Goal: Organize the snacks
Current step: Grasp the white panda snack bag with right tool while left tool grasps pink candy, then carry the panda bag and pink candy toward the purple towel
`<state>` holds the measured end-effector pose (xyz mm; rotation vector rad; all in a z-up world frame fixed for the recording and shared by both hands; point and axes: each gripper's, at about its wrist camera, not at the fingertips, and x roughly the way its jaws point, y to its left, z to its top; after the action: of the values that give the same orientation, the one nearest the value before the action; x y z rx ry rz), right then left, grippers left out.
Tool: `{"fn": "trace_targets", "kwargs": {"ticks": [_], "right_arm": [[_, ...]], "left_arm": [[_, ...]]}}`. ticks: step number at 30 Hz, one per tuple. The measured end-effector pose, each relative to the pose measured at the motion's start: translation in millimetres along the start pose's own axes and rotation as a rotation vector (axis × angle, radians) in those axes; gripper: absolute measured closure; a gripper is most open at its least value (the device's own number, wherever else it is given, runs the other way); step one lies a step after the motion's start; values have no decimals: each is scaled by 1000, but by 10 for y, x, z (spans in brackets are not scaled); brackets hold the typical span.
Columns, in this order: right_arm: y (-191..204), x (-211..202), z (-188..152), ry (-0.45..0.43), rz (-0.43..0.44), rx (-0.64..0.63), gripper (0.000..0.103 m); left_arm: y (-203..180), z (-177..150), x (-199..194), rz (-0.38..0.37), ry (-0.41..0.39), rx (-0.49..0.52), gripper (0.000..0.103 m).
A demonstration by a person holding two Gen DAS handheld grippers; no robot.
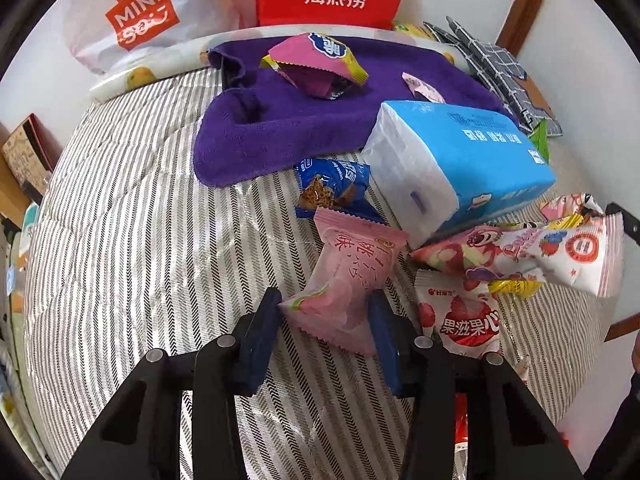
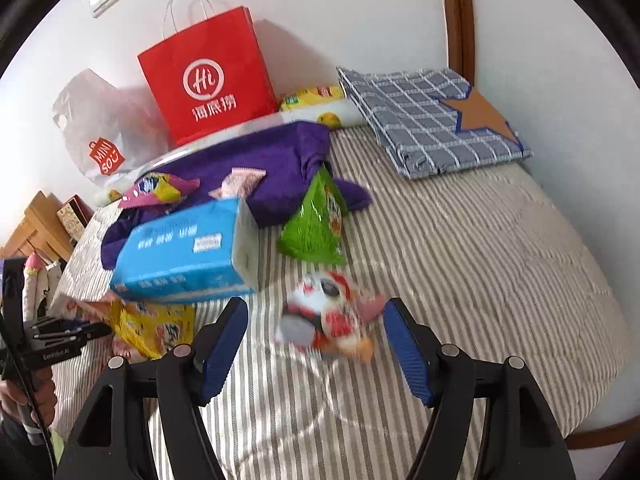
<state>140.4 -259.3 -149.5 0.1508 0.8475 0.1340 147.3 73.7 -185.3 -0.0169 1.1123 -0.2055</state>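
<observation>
The left tool (image 1: 326, 312) is clamped on a pale pink plastic snack packet (image 1: 348, 280), which sits low in the left wrist view, at about 6 o'clock from the blue tissue pack (image 1: 460, 164) on the striped bed (image 1: 132, 216). The right tool (image 2: 316, 340) has its fingers apart around a blurred red and white snack packet (image 2: 326, 314), not touching it. I judge the step is picking up snacks; next, the pink packet needs carrying to a gathering place, perhaps the red paper bag (image 2: 208, 80) at 12 o'clock.
</observation>
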Motion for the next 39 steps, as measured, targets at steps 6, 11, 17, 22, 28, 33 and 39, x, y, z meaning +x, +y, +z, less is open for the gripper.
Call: {"fn": "trace_targets", "kwargs": {"ticks": [6, 11, 17, 22, 28, 33, 39], "right_arm": [[12, 262, 169, 15, -48, -5, 34], [-20, 559, 93, 148, -96, -17, 37], [-20, 606, -138, 199, -119, -47, 53], [-6, 476, -200, 155, -121, -46, 53], [46, 357, -178, 119, -107, -43, 54], [94, 224, -180, 78, -84, -11, 55], [255, 50, -146, 21, -64, 3, 55]], "left_arm": [[12, 34, 48, 11, -10, -11, 45], [-26, 77, 95, 37, -21, -13, 43], [-63, 107, 98, 34, -29, -2, 62], [-29, 107, -29, 0, -45, -21, 73], [-8, 50, -114, -8, -31, -37, 75], [26, 35, -209, -30, -39, -31, 75], [82, 57, -350, -48, -73, -31, 75]]}}
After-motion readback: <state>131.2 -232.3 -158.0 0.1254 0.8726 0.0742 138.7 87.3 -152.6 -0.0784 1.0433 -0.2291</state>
